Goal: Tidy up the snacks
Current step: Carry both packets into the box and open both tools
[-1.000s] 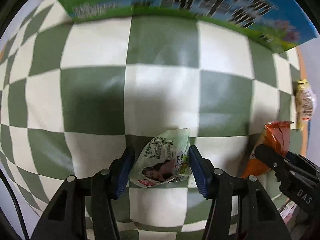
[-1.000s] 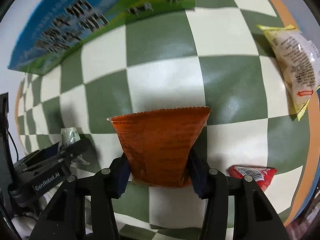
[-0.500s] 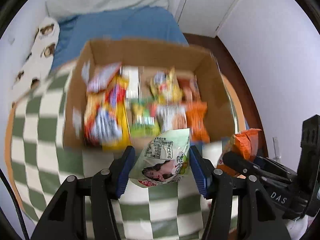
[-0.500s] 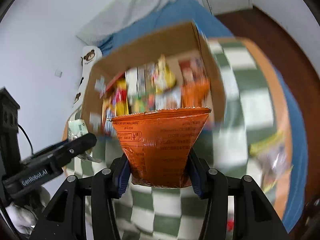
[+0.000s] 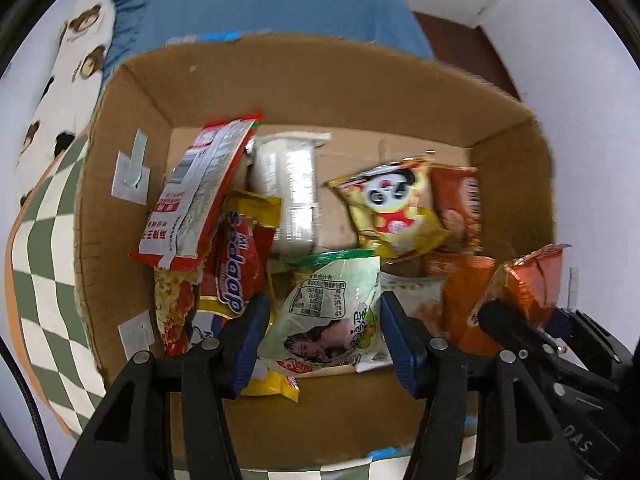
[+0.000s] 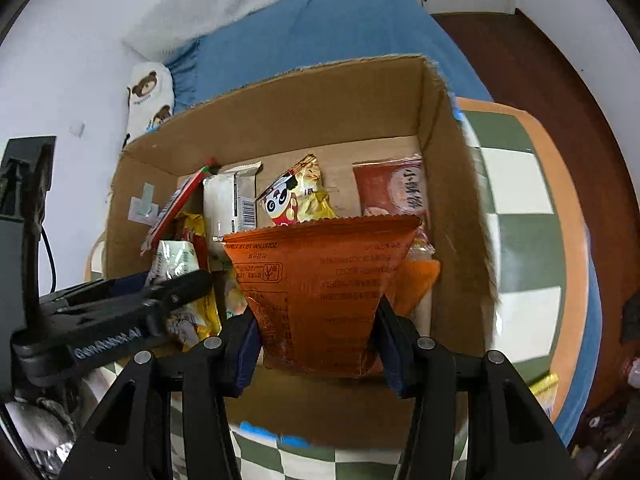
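An open cardboard box (image 5: 320,80) holds several snack packets. Directly above it, my left gripper (image 5: 323,304) points straight down with a pale green snack packet (image 5: 328,332) between its blue pads; both pads still touch the packet while the jaws are opening. My right gripper (image 6: 316,316) is shut on an orange snack packet (image 6: 320,264), which hangs over the right part of the box (image 6: 304,112). Each gripper shows in the other's view: the left gripper (image 6: 176,280) at lower left, the orange packet (image 5: 528,280) at right.
Inside the box lie a yellow panda packet (image 5: 392,204), a red and white packet (image 5: 196,192) and a white wrapped pack (image 5: 288,184). The box stands on a green checkered tablecloth (image 6: 516,184). A blue bed (image 6: 340,28) and a bear pillow (image 5: 68,80) lie beyond.
Both grippers have risen and moved from above the checkered cloth to over the open box, each carrying its packet. The box now fills both views.
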Available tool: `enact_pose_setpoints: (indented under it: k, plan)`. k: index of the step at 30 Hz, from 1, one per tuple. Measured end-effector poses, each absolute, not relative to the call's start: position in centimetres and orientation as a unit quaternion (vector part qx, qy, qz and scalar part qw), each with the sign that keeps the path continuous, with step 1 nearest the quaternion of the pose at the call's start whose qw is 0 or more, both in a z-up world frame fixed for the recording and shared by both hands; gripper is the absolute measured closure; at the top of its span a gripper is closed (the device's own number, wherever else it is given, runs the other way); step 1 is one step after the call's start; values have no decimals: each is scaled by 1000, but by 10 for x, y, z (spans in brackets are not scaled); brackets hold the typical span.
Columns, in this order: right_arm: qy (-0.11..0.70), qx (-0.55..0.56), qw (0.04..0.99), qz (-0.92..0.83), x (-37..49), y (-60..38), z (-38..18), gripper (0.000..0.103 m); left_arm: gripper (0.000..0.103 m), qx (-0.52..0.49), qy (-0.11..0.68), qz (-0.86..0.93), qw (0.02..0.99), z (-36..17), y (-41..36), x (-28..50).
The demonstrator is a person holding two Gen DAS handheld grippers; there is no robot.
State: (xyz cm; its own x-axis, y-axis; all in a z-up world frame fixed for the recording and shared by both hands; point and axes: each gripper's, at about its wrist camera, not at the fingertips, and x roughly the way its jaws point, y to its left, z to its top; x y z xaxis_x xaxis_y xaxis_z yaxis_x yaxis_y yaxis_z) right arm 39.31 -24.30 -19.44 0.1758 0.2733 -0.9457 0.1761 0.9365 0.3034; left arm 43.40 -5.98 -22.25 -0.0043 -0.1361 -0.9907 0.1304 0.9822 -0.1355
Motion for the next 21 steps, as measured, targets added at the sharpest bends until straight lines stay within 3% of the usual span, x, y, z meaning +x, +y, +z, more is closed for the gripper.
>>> enact_pose_setpoints:
  k: [1,2,3,4,7,21]
  plan:
    - [643,178,744,34,396,-242,-198,48,48,-4,704,-93,704,-226,-59,435]
    - [648,177,740,37,401,-241,-203,39,47,-2,705,-88,704,-230,-58,436]
    - [657,170,734,37,407,-239,-208,21,41,1,706,-82,703,-232,-57,438]
    - [663,164,729,35,410,-239,-212,16,34,2,708,-81,702,-233,-56,440]
    - [666,161,727,32,409,-242,-215,15,19,4,704,-83,705,-233,-53,441]
    - [633,119,765,-2,375,-249,-187,6,19,17,646,-77,759,-192,-37,408]
